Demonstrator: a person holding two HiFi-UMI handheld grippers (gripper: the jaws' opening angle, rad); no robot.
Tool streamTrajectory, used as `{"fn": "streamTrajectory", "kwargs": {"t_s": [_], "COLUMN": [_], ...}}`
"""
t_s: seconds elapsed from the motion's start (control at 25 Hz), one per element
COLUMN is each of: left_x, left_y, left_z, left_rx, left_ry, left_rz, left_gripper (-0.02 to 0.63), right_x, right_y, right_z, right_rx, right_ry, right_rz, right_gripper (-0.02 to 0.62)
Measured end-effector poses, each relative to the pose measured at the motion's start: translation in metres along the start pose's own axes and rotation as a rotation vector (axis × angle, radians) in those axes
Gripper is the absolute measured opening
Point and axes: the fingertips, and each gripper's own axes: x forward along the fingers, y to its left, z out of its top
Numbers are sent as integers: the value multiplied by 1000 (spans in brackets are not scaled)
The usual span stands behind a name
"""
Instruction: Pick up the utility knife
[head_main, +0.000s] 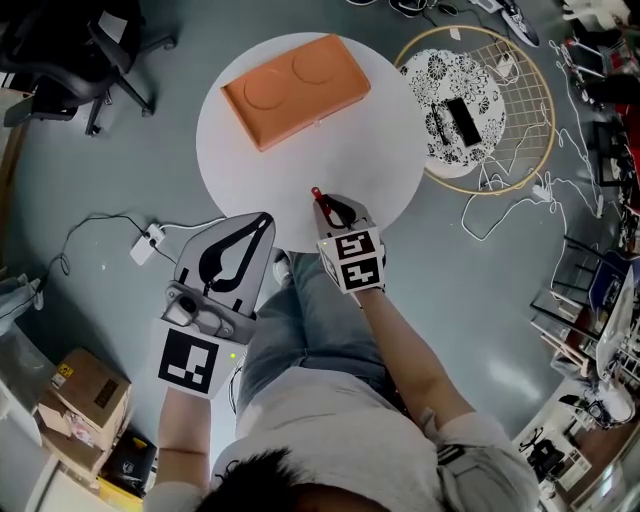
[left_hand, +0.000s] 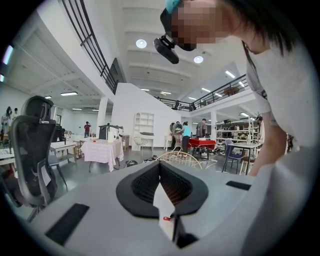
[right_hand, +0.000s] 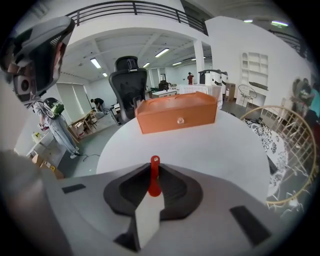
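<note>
Left gripper (head_main: 266, 218) clenched empty; right gripper (head_main: 324, 203) grasps the red utility knife (right_hand: 154, 182); orange box (head_main: 296, 88) lidded on the table (head_main: 390, 150).

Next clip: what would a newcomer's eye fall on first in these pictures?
The orange box stands out at the far side of the round white table. At the table's near edge, the right tool is shut on the red utility knife, whose end sticks out past the jaws. The left tool is shut and empty, held off the table beside it.
</note>
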Motion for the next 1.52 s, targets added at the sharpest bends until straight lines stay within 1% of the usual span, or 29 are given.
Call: {"fn": "streamTrajectory", "kwargs": {"t_s": [0.16,0.32,0.52,0.68,0.88,1.0,1.16,1.32,1.52], "left_x": [0,-2,-3,-7,-12,-18,-25,-30,-40], "left_y": [3,-1,-11,-19,-26,-32,-41,-47,-57], "left_z": [8,16,25,38,53,61,71,76,81], "left_rx": [8,12,23,40,53,63,68,80,92], "left_ry": [-16,-31,-34,-61,-93,-109,-133,-150,-163], "left_rz": [-1,0,2,-9,-3,-3,-3,-6,-8], "left_gripper": [11,11,11,11,11,11,11,11,11], "right_x": [-16,-47,-94,-135,-189,-218,-247,-260,-274], "right_y": [7,16,28,39,55,64,75,85,96], "right_z": [34,66,107,141,176,188,194,193,190], "right_rx": [-2,-19,-32,-45,-55,-72,-115,-149,-165], "right_ry": [-75,-164,-292,-405,-542,-608,-668,-699,-731], "right_rz": [38,70,115,159,214,243,261,268,286], "right_gripper": [53,54,54,54,54,54,54,55,57]}}
